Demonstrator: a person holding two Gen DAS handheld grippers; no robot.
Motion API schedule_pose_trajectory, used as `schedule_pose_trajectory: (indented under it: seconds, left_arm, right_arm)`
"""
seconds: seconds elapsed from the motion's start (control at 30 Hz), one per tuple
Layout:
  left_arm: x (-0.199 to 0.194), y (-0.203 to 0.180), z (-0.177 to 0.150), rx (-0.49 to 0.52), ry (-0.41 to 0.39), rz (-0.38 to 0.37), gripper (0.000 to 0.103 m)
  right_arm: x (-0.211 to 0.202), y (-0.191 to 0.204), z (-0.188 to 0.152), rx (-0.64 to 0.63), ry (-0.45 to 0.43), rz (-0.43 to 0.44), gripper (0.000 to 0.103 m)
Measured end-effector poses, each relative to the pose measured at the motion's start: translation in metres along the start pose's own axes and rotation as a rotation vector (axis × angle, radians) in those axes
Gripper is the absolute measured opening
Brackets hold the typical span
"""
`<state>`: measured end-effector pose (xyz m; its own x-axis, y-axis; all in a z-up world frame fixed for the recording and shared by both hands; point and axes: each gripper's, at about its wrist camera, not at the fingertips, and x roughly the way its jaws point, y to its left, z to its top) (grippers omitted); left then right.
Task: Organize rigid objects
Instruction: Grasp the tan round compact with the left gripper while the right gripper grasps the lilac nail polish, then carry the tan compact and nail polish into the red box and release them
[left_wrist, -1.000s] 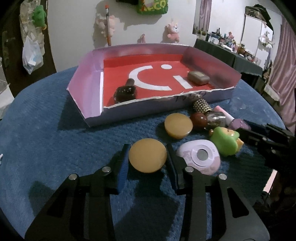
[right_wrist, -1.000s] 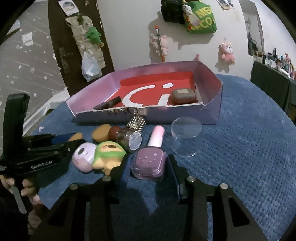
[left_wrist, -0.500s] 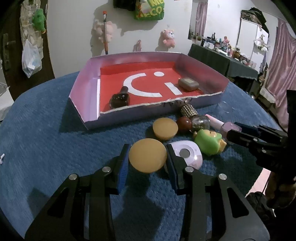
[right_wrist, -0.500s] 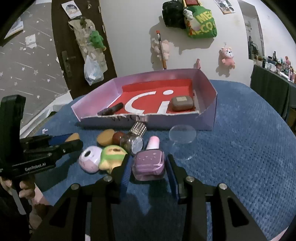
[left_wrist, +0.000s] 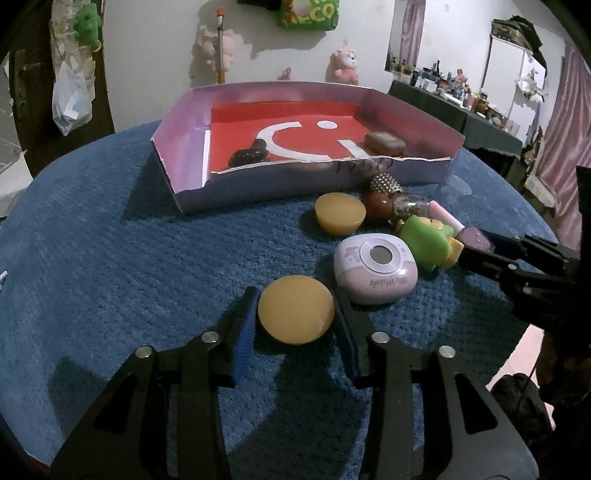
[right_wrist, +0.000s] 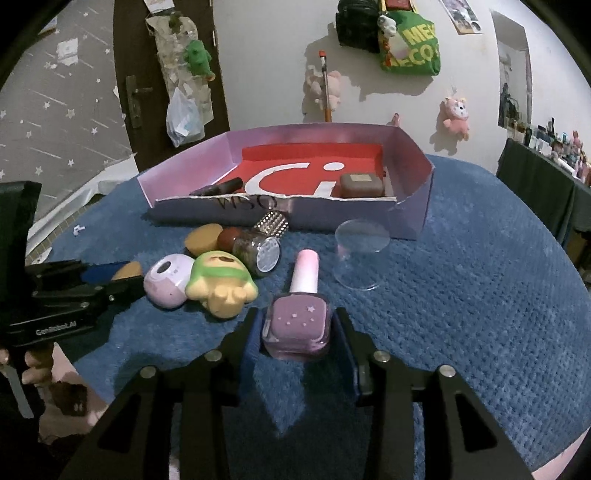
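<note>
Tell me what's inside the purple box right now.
Inside the purple box lie a dark bottle at its left and a brown case at its right, on the red floor. The near wall hides the floor strip just behind it.

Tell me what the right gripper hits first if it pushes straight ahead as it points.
The right gripper, shut on the nail polish bottle, would probably reach the box's front wall; depth is uncertain.

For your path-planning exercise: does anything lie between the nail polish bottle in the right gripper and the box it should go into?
The purple nail polish bottle sits in the right gripper. Ahead, the glitter jar and clear lid flank the route; the box front wall must be cleared.
</note>
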<state>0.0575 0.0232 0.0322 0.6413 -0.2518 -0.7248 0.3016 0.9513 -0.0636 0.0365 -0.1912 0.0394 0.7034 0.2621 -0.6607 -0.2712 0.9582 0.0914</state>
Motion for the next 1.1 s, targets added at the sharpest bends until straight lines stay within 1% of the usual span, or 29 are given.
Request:
schedule_pose_trajectory:
  seconds: [0.03, 0.1, 0.13, 0.27, 0.37, 0.53, 0.57, 0.63, 0.67, 0.7, 0.73, 0.8, 0.93, 1.1]
  left_arm:
    - [0.000, -0.001, -0.001, -0.002, -0.003, 0.014, 0.046]
    - [0.000, 0.001, -0.002, -0.009, -0.007, 0.041, 0.059]
    - [0.000, 0.002, -0.002, -0.017, -0.008, 0.045, 0.061]
    - [-0.001, 0.007, -0.002, -0.036, -0.018, 0.027, 0.061]
    - [-0.001, 0.006, -0.003, -0.031, -0.021, 0.035, 0.061]
    - [-0.001, 0.005, -0.005, -0.019, -0.033, 0.048, 0.061]
    - [-0.001, 0.004, -0.005, -0.014, -0.037, 0.051, 0.060]
    - [-0.002, 0.002, -0.007, -0.002, -0.047, 0.061, 0.060]
    - [-0.002, 0.001, -0.008, 0.002, -0.053, 0.063, 0.057]
    - [-0.002, 0.000, -0.009, 0.005, -0.058, 0.059, 0.052]
    - [-0.003, -0.001, -0.010, 0.009, -0.066, 0.059, 0.049]
    - [-0.004, -0.003, -0.010, 0.020, -0.072, 0.051, 0.036]
    - [-0.004, -0.005, -0.010, 0.024, -0.070, 0.038, 0.036]
    - [-0.004, -0.004, -0.009, 0.015, -0.067, 0.029, 0.036]
  right_arm:
    - [0.002, 0.000, 0.000, 0.001, 0.003, 0.000, 0.051]
    - [0.004, -0.002, 0.001, 0.005, 0.002, 0.001, 0.055]
    - [0.004, -0.002, 0.001, 0.007, -0.003, 0.000, 0.057]
    - [0.007, -0.003, 0.003, 0.003, -0.012, -0.011, 0.057]
    - [0.009, -0.003, 0.002, 0.000, -0.021, -0.013, 0.057]
    - [0.011, 0.000, 0.001, -0.022, -0.043, -0.041, 0.057]
    - [0.012, 0.000, 0.001, -0.027, -0.048, -0.047, 0.055]
    - [0.013, 0.001, 0.000, -0.033, -0.051, -0.042, 0.043]
    - [0.013, 0.003, 0.000, -0.036, -0.052, -0.030, 0.041]
    - [0.013, 0.004, 0.000, -0.042, -0.054, -0.033, 0.040]
    - [0.013, 0.006, -0.001, -0.052, -0.056, -0.041, 0.041]
    - [0.013, 0.007, -0.002, -0.056, -0.066, -0.042, 0.040]
    - [0.012, 0.003, -0.003, -0.026, -0.068, -0.020, 0.040]
    - [0.011, 0.003, -0.004, -0.038, -0.073, -0.027, 0.040]
